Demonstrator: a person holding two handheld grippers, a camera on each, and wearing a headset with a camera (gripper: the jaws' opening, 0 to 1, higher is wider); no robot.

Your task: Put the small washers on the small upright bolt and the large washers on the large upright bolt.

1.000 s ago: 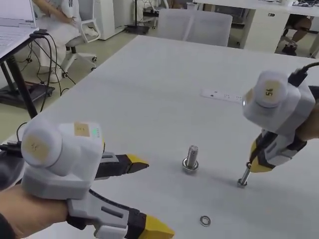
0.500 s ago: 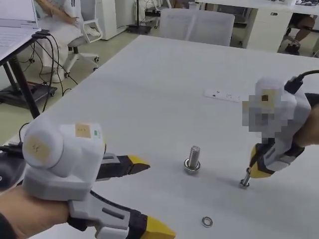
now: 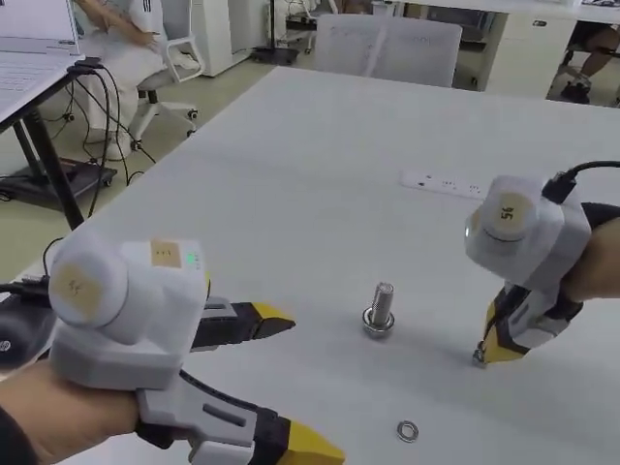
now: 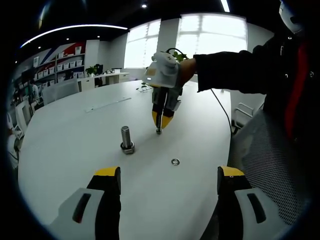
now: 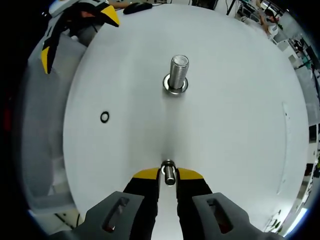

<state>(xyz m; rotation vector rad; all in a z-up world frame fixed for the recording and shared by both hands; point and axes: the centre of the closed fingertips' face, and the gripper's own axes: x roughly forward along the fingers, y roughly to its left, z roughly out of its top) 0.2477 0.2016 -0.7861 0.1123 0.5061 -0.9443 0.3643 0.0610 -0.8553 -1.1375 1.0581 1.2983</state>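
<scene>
The large upright bolt [image 3: 379, 308] [image 4: 126, 138] [image 5: 177, 72] stands mid-table with a washer around its base. To its right stands the small upright bolt [image 3: 479, 356] [image 5: 169, 173]. My right gripper [image 3: 489, 351] [image 4: 161, 122] [image 5: 168, 175] points down over it, jaws nearly closed on either side of the bolt's top, pinching what looks like a small washer ringed around it. A loose washer [image 3: 407, 430] [image 4: 175, 161] [image 5: 104, 117] lies flat nearer to me. My left gripper [image 3: 300, 386] [image 4: 169, 172] hovers open at the near left, holding nothing.
A white power strip [image 3: 441, 184] [image 4: 107, 103] lies further back on the white table [image 3: 291, 174]. A grey chair [image 3: 387, 48] stands at the table's far edge. A side desk with cables stands off to the left.
My right gripper has sunk lower along the small bolt, so less of the bolt shows below its tips. The left gripper has stayed put.
</scene>
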